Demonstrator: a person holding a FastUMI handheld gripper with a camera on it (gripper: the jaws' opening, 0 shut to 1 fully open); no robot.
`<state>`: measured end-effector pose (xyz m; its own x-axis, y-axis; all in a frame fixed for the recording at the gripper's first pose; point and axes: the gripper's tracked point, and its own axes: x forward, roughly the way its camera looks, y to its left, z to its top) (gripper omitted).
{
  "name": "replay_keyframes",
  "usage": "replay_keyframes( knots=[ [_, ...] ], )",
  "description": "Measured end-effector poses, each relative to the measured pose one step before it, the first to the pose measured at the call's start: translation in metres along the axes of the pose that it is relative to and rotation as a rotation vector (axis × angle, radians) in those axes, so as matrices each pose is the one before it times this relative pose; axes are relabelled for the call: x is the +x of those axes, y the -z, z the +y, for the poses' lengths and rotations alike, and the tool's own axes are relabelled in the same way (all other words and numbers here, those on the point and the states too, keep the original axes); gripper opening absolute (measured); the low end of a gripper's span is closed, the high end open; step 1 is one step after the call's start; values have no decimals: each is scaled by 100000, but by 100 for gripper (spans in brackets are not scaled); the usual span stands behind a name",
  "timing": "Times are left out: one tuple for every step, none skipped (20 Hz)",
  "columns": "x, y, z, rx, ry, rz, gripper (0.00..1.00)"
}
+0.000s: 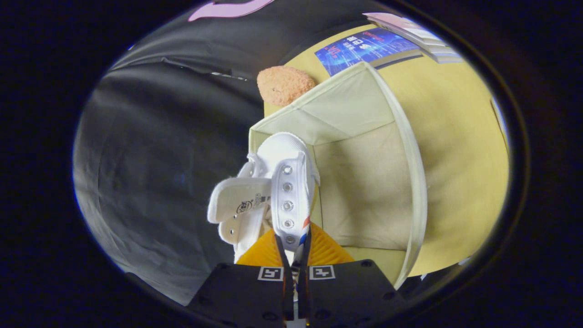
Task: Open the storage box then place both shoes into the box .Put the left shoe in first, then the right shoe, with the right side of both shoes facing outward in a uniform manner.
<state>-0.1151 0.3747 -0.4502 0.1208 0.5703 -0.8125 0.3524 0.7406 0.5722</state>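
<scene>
Between the jaws, clenched on the eyelet flap of a white shoe [284, 182], with both fingers [280, 255] pressed close together on the fabric. Shoe hanging toe-away, tongue flopped to the left, toe at the near corner of an open beige storage box [364, 182]. Box standing on a yellow bench [460, 150], interior bare. Just beyond the box's far corner, a fuzzy orange thing [283, 84]. Further along the bench's far edge, a blue-covered book [369, 48] and a stack of papers [416, 34].
</scene>
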Motion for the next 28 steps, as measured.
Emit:
replay_keyframes(
  knots=[
    [42,-5,-117,583,639,444,6],
    [4,62,-80,877,597,702,6],
    [121,-51,-57,1052,557,554,6],
    [93,-61,-176,1149,653,700,6],
    [109,-64,-177,1315,595,719,6],
    [79,-96,-163,1399,320,634,6],
    [164,-202,-80,1178,342,709,6],
    [138,-216,-172,242,333,519,6],
    [59,-110,-49,298,86,510,6],
    [-114,220,38,603,-41,949,6],
    [-33,7,36,715,105,901,6],
    [-108,134,-34,929,260,769,6],
    [-53,-67,2,1002,86,822,6],
    [-62,20,92,907,-415,781,6],
    [-8,-83,82,681,-558,724,6],
    [-70,-190,34,709,-109,38,6],
    [-16,-319,5,981,285,-491,6],
    [112,-357,-117,1175,544,-570,6],
    [173,-367,-115,1210,668,-710,6],
    [105,-151,-108,968,687,-348,6],
    [317,-166,-154,827,911,-119,6],
    [249,-35,-196,710,1069,-87,6],
    [399,-121,-87,424,1021,-216,6],
    [327,15,-74,-88,826,-479,6],
    [404,117,-15,-675,925,-562,7],
    [335,150,-160,-542,1377,-706,7],
    [557,113,-191,-32,1440,-452,7],
    [930,-155,-210,60,1394,-580,6]
  ],
)
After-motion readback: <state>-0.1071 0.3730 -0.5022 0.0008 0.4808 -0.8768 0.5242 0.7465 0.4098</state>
